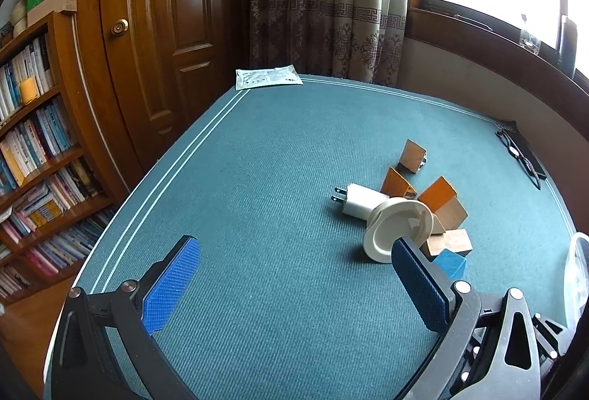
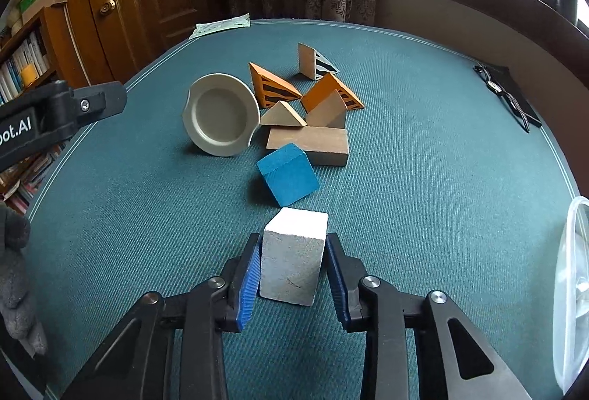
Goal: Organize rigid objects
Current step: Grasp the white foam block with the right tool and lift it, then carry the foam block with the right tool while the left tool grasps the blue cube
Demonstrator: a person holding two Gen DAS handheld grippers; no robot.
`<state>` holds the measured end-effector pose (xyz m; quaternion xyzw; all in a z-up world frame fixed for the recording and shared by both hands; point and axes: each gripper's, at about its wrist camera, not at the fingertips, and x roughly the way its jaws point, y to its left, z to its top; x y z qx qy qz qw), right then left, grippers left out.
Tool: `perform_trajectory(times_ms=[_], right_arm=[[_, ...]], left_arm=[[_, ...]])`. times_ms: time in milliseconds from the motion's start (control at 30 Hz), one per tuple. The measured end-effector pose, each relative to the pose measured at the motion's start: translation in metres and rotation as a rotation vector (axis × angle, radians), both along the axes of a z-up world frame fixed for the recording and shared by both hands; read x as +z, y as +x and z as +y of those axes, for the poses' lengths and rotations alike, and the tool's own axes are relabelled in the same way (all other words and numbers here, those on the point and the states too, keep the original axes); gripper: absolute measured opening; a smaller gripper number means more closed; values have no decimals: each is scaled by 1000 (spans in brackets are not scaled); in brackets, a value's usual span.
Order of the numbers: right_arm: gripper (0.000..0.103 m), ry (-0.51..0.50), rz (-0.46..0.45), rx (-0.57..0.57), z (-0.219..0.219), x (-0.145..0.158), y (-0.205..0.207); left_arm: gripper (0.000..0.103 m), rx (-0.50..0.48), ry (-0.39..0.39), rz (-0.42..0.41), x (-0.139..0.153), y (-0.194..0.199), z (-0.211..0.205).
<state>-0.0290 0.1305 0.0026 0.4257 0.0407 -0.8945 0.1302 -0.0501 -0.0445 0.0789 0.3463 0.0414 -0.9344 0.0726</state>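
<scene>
Gripping white block (image 2: 292, 258), plate (image 1: 399, 228) hiding blocks

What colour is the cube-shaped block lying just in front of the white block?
The cube-shaped block is blue; the right wrist view shows it best.

White block (image 2: 292, 258) between right tool (image 2: 292, 274) pads.

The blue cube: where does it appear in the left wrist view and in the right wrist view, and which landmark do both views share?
Left wrist view: the blue cube sits low on the right, partly hidden behind the left gripper's right finger, below the pale plate.
Right wrist view: near the centre, just beyond the white block, in front of the long brown block.
Shared landmark: the tilted pale plate beside the pile.
</scene>
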Motion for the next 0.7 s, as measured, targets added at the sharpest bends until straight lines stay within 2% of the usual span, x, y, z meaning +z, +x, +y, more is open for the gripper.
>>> perform_trajectory(times_ms=[367, 700], right_arm=[[34, -70, 47, -37, 27, 20, 4], [34, -134, 78, -38, 46, 34, 13]], left_arm=[[103, -27, -59, 45, 29, -4, 19], [103, -15, -146, 106, 68, 28, 24]])
